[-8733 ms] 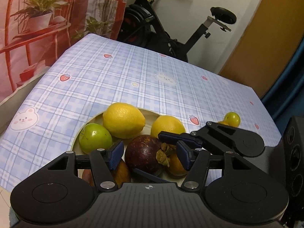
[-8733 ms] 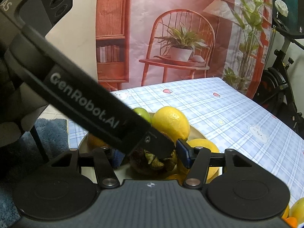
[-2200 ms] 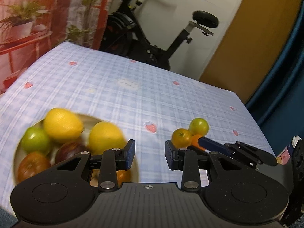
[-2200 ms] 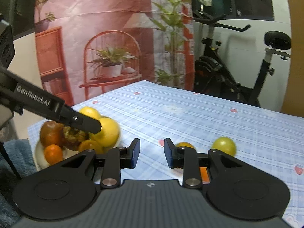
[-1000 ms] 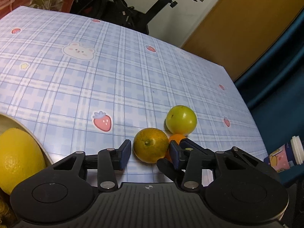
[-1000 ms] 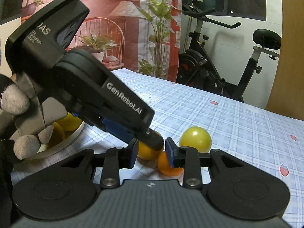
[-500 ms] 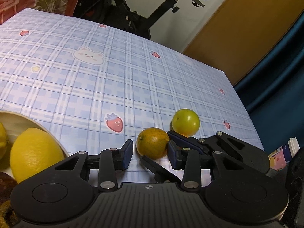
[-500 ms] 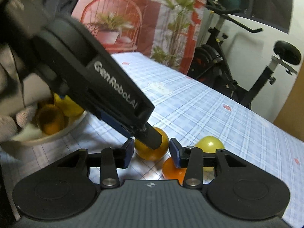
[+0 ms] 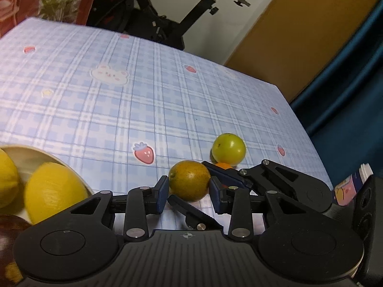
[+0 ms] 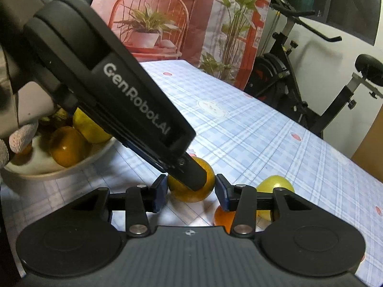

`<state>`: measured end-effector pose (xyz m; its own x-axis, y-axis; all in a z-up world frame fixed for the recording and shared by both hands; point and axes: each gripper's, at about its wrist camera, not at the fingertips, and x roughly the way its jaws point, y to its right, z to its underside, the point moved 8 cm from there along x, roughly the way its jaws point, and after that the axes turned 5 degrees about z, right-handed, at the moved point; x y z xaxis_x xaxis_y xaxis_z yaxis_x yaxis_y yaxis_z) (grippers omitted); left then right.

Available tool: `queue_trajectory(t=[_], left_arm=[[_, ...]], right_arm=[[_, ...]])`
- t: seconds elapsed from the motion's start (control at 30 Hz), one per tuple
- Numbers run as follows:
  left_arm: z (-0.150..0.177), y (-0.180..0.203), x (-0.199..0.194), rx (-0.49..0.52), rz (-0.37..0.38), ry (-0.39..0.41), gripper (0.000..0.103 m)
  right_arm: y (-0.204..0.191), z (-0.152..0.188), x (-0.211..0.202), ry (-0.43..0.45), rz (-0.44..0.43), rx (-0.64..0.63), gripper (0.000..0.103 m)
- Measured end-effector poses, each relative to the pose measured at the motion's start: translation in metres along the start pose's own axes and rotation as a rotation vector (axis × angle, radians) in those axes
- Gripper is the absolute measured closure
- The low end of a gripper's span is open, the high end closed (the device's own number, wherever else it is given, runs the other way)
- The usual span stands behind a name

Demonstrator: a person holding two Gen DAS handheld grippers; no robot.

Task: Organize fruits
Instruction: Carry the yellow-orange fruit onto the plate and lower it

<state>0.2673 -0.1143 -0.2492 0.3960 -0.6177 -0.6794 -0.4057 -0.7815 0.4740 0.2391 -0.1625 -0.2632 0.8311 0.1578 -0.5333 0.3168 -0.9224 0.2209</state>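
The left gripper (image 9: 189,192) has just been closing; its blue pads press on a dull yellow-orange round citrus fruit (image 9: 189,183) on the blue plaid surface (image 9: 143,100). The right gripper (image 10: 191,192) stands narrowly open around the same fruit, pads just clear of it. Beside it lie a small orange fruit (image 10: 222,217) and, farther, a green-yellow round fruit (image 9: 229,148). Far left, a cream bowl (image 10: 71,165) holds yellow lemons (image 9: 52,191).
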Motion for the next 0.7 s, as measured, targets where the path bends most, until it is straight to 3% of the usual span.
queue_trajectory(t=[0.2, 0.7], left_arm=[[-0.001, -0.001, -0.04, 0.037, -0.016, 0.019, 0.064], [0.03, -0.019, -0.104, -0.029, -0.044, 0.079, 0.064]], right_arm=[[-0.01, -0.023, -0.019, 0.051, -0.055, 0.057, 0.057], [-0.077, -0.049, -0.058, 0.085, -0.172, -0.013, 0.057]])
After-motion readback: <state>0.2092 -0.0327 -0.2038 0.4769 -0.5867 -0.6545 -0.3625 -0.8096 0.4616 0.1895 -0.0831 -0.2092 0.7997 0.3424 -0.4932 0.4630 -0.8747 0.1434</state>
